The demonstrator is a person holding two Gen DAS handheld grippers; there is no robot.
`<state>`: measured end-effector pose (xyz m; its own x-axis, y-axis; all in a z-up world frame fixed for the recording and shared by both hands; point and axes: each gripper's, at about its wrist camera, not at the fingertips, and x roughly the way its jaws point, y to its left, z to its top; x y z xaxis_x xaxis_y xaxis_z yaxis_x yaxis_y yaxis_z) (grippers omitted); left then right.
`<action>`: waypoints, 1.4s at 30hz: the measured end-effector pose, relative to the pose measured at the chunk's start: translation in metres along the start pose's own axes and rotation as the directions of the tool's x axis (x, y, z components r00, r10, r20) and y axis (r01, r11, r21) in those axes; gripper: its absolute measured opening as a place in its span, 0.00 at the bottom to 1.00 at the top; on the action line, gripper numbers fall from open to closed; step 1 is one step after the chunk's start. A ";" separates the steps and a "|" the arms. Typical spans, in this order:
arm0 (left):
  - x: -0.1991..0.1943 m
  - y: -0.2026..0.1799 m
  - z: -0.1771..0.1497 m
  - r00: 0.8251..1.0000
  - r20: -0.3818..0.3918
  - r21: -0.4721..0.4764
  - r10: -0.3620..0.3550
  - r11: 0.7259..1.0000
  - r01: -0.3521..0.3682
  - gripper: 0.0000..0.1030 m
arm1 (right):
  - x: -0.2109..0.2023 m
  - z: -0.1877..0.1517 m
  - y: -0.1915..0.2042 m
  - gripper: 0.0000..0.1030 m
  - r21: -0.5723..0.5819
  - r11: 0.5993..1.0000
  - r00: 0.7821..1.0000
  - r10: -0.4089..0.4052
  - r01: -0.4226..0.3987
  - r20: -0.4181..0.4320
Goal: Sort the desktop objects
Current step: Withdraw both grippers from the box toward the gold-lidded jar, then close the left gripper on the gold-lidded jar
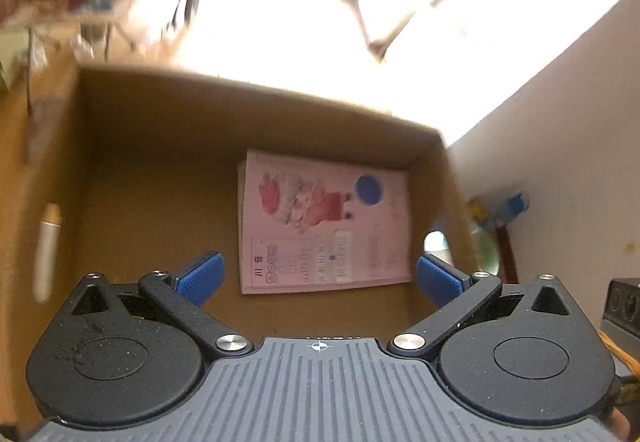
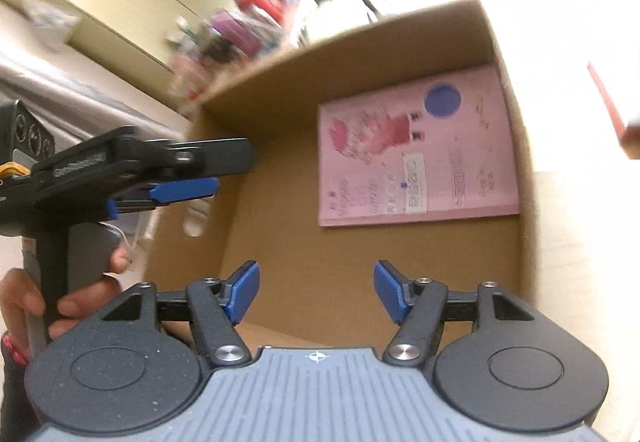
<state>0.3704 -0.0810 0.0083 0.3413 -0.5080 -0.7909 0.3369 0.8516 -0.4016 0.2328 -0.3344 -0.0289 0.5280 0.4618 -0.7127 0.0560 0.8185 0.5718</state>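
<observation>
Both hand-held grippers, left (image 1: pixel 318 278) and right (image 2: pixel 316 292), spread wide and empty above cardboard box (image 1: pixel 160 113) holding pink booklet (image 1: pixel 324 222); careless descent risks snagging the box wall

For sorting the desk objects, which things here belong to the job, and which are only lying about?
Belong to the job:
- brown cardboard box
- pink illustrated booklet lying flat inside it
- white pen outside the box
- left gripper and right gripper, both open

Lying about:
- blurred pink and red clutter behind the box

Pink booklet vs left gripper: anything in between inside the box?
Nothing: left wrist view shows only bare cardboard box floor between the open left gripper and the pink booklet.
</observation>
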 end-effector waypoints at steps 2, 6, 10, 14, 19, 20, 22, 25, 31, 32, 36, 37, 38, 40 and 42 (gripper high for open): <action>-0.026 -0.015 -0.018 0.998 0.068 0.022 0.000 1.000 -0.002 1.00 | -0.024 -0.018 0.004 0.70 -0.038 0.999 0.998 0.011 -0.009 0.062; -0.105 -0.030 -0.054 0.982 0.191 0.049 0.000 0.999 -0.010 1.00 | -0.071 -0.064 0.006 0.75 -0.095 0.995 0.977 -0.003 0.023 0.213; -0.143 -0.042 -0.114 0.950 0.305 0.055 0.058 0.995 -0.078 1.00 | -0.098 -0.111 0.011 0.85 -0.157 0.981 0.949 -0.057 0.110 0.311; -0.136 -0.039 -0.180 0.941 0.325 -0.005 0.093 0.995 -0.097 1.00 | -0.101 -0.142 0.014 0.90 -0.192 0.968 0.951 -0.104 0.164 0.290; -0.110 -0.037 -0.247 0.949 0.282 -0.068 0.141 0.990 -0.127 1.00 | -0.093 -0.161 0.019 1.00 -0.245 0.937 0.945 -0.177 0.247 0.276; -0.106 -0.039 -0.257 0.948 0.272 -0.071 0.163 0.986 -0.149 1.00 | -0.090 -0.162 0.020 1.00 -0.255 0.930 0.942 -0.191 0.263 0.274; -0.099 -0.042 -0.274 0.947 0.255 -0.073 0.194 0.981 -0.181 1.00 | -0.084 -0.162 0.022 1.00 -0.276 0.918 0.942 -0.216 0.286 0.258; -0.093 -0.044 -0.289 0.938 0.249 -0.066 0.243 0.970 -0.234 1.00 | -0.076 -0.163 0.024 1.00 -0.298 0.910 0.948 -0.224 0.287 0.228; -0.063 -0.063 -0.299 0.884 0.274 0.097 0.379 0.903 -0.418 1.00 | -0.052 -0.170 0.024 1.00 -0.406 0.870 0.957 -0.221 0.280 0.187; -0.057 -0.065 -0.299 0.881 0.271 0.116 0.388 0.896 -0.430 1.00 | -0.046 -0.171 0.024 1.00 -0.424 0.855 0.953 -0.239 0.298 0.188; -0.034 -0.069 -0.301 0.853 0.283 0.198 0.440 0.843 -0.500 1.00 | -0.036 -0.172 0.022 1.00 -0.416 0.880 0.968 -0.156 0.227 0.197; -0.030 -0.069 -0.303 0.841 0.298 0.223 0.452 0.824 -0.521 1.00 | -0.033 -0.171 0.022 1.00 -0.407 0.894 0.976 -0.124 0.189 0.182; -0.027 -0.070 -0.304 0.833 0.314 0.241 0.455 0.811 -0.534 0.99 | -0.031 -0.170 0.023 1.00 -0.401 0.901 0.980 -0.105 0.166 0.171; -0.023 -0.071 -0.305 0.833 0.332 0.270 0.443 0.801 -0.534 0.99 | -0.024 -0.169 0.029 0.94 -0.413 0.900 0.986 -0.083 0.136 0.144; -0.022 -0.071 -0.305 0.842 0.336 0.285 0.422 0.806 -0.518 0.99 | -0.014 -0.169 0.035 0.90 -0.427 0.897 0.992 -0.072 0.111 0.105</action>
<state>0.0715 -0.0911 -0.0865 0.7246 -0.1116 -0.6801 0.3452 0.9129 0.2179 0.0846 -0.2543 -0.0670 0.6088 0.3630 -0.7054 -0.2532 0.9316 0.2609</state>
